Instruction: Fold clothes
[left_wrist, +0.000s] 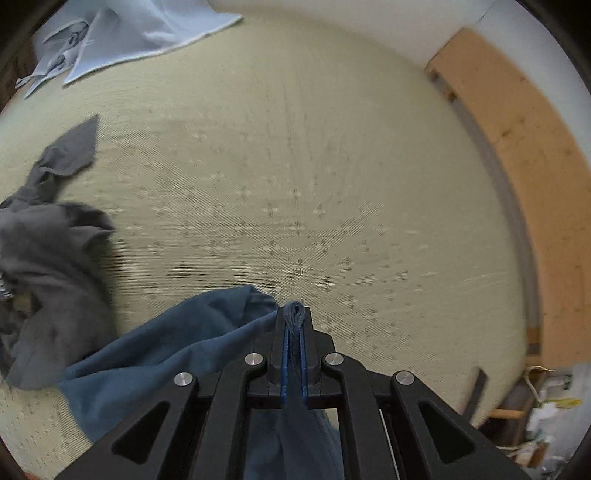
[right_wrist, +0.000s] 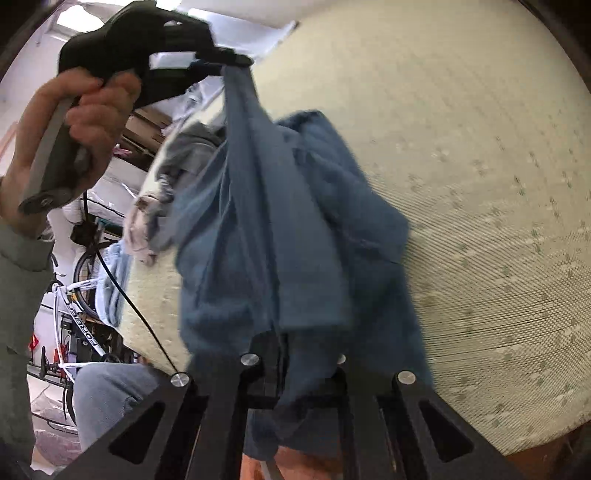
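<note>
Both grippers pinch one blue garment and hold it above a pale patterned mattress.

In the left wrist view, the left gripper (left_wrist: 294, 314) has its jaws nearly together on a bunched fold of the blue garment (left_wrist: 166, 343), which spills down and to the left over the mattress (left_wrist: 295, 166). A crumpled grey garment (left_wrist: 48, 266) lies on the mattress at the left edge, and a light blue printed garment (left_wrist: 122, 37) lies flat at the far corner. In the right wrist view, the right gripper (right_wrist: 295, 354) is draped by the same blue cloth, its jaws narrow with fabric caught between them. The cloth stretches up to the other gripper, gripped by the person's hand (right_wrist: 70, 122). A white bicycle (right_wrist: 77, 317) stands beyond the mattress edge.
</note>
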